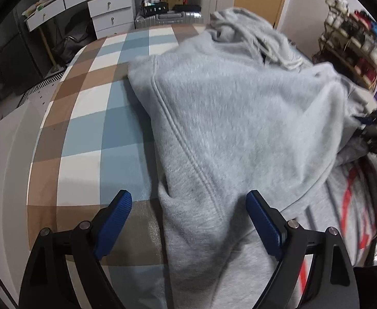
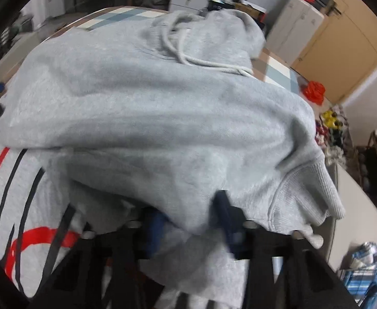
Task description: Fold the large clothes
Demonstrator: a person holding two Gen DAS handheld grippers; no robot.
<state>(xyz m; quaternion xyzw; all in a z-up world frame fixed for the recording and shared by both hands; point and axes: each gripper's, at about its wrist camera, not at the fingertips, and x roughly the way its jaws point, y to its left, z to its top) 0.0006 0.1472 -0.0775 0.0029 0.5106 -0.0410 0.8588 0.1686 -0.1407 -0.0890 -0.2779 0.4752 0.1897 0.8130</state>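
A light grey hoodie point(image 1: 240, 116) lies spread over a checked bed cover point(image 1: 90, 128), hood and white drawstring point(image 2: 201, 61) at the far end. My left gripper point(image 1: 188, 206) is open above the hoodie's near left edge. A fold of the fabric lies between its blue pads point(image 1: 116, 219), which do not touch it. My right gripper point(image 2: 191, 216) is blurred and nearly closed. A bunch of the hoodie's point(image 2: 162, 103) sleeve fills the gap between its pads, and the ribbed cuff point(image 2: 309, 193) hangs out to the right.
Under the hoodie lies another grey garment with red and black stripes point(image 2: 8, 193). White drawers point(image 1: 106, 7) and a silver suitcase point(image 1: 167, 18) stand beyond the bed. A cluttered shelf point(image 1: 350, 43) is at the right, and the bed's left edge drops away.
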